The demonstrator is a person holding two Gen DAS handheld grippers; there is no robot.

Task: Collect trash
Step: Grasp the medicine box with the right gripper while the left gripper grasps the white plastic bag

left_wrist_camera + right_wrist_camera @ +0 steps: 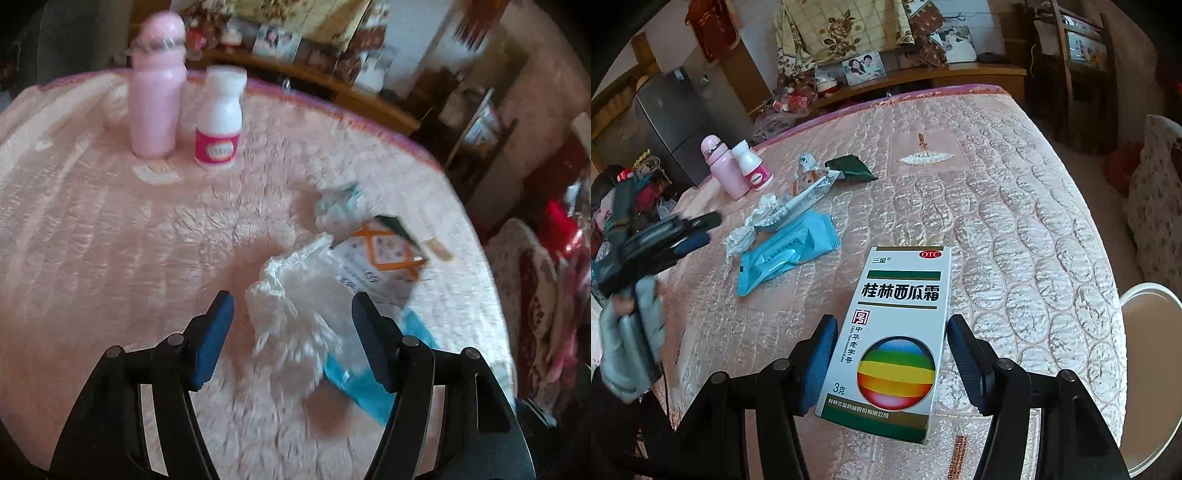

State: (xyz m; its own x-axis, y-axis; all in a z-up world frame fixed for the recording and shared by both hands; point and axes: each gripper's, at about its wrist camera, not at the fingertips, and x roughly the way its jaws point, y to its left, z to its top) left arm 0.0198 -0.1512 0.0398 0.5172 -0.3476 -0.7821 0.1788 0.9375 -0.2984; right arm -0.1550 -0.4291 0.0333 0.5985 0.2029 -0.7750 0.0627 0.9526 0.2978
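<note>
My left gripper [295, 332] is open above the pink quilted table [110, 240], and a crumpled white tissue [291, 314] lies between its fingers, untouched by the pads. Beside the tissue lie a blue wrapper [354, 376], a white and orange snack wrapper [384, 262] and a dark green packet [399, 229]. My right gripper [892, 362] is shut on a white medicine box [897, 332] with a rainbow ball print, held over the table. In the right wrist view the left gripper [698, 229] hangs near the tissue [738, 236], held by a gloved hand [628, 332].
A pink bottle [157, 88] and a white bottle with a pink label [219, 118] stand at the table's far side. A white round bin [1148, 369] sits past the table's right edge. Shelves, a fridge [668, 122] and clutter surround the table.
</note>
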